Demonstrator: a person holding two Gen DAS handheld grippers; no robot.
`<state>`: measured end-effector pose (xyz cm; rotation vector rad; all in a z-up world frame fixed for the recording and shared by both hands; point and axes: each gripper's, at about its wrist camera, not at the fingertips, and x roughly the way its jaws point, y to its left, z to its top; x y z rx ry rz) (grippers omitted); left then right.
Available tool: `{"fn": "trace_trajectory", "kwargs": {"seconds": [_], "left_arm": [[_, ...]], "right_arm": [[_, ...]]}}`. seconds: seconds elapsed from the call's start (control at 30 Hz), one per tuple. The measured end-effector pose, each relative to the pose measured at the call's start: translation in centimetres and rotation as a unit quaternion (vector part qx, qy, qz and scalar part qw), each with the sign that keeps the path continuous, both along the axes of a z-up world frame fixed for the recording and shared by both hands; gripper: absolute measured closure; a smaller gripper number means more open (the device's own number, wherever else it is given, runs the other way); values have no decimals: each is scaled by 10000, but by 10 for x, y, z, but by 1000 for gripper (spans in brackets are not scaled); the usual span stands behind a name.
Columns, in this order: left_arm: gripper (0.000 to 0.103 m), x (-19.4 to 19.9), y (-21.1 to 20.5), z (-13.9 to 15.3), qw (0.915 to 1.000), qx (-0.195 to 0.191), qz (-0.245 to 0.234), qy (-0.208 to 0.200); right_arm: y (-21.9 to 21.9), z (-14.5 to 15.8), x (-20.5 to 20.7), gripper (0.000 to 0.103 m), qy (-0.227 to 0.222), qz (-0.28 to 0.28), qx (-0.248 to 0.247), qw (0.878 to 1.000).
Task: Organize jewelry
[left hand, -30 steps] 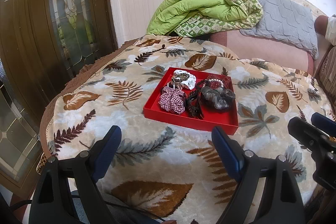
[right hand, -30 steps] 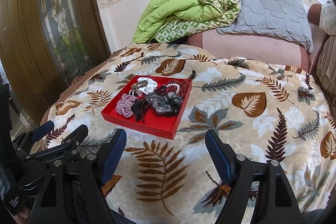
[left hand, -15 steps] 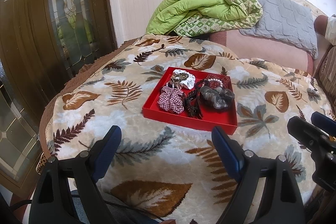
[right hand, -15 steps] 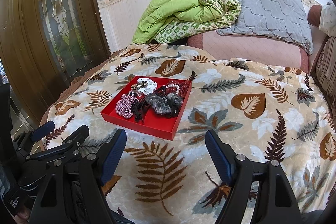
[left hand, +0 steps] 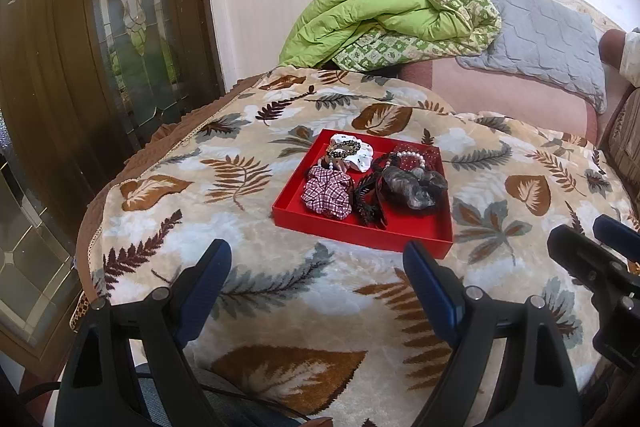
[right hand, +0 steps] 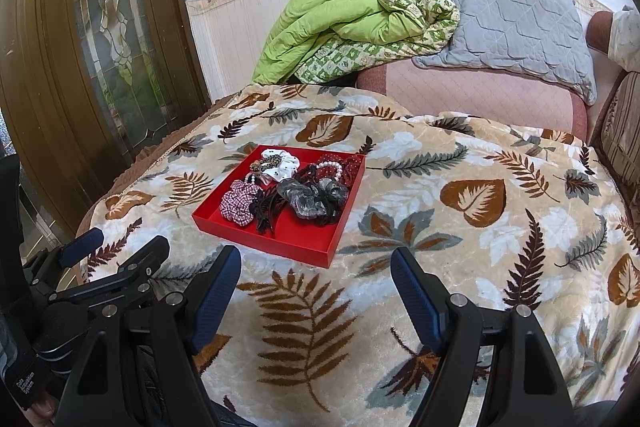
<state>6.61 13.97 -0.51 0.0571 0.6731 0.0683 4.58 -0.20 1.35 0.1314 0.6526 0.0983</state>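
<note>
A red tray (left hand: 400,231) (right hand: 304,247) lies on a leaf-patterned blanket and holds hair accessories and jewelry: a red-and-white checked scrunchie (left hand: 327,191) (right hand: 239,203), a grey scrunchie (left hand: 410,185) (right hand: 308,198), a black claw clip (left hand: 367,201) (right hand: 267,209), a white scrunchie (left hand: 356,151) (right hand: 283,163) and a pearl bracelet (left hand: 409,157) (right hand: 332,167). My left gripper (left hand: 318,261) hovers open just in front of the tray, nothing between its blue pads. My right gripper (right hand: 316,267) is open too, near the tray's front right corner, empty.
The leaf-patterned blanket (right hand: 472,195) covers a bed. A green quilt (left hand: 380,15) and a grey pillow (left hand: 536,31) lie at the far end by the wall. A wooden door with glass panels (left hand: 100,27) stands to the left.
</note>
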Motion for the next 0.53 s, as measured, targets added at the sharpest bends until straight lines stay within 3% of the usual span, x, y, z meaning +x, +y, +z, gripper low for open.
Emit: {"fn": "trace_trajectory", "kwargs": {"seconds": [0.27,0.53], "left_arm": [[16,1,-2,0,10000,13,-14,-6],[16,10,-4,1,9994,-228,-252,27]], "right_arm": [[-1,0,1,22,11,5,-17,10000],[-10,0,5,22,52,114,84,9999]]}}
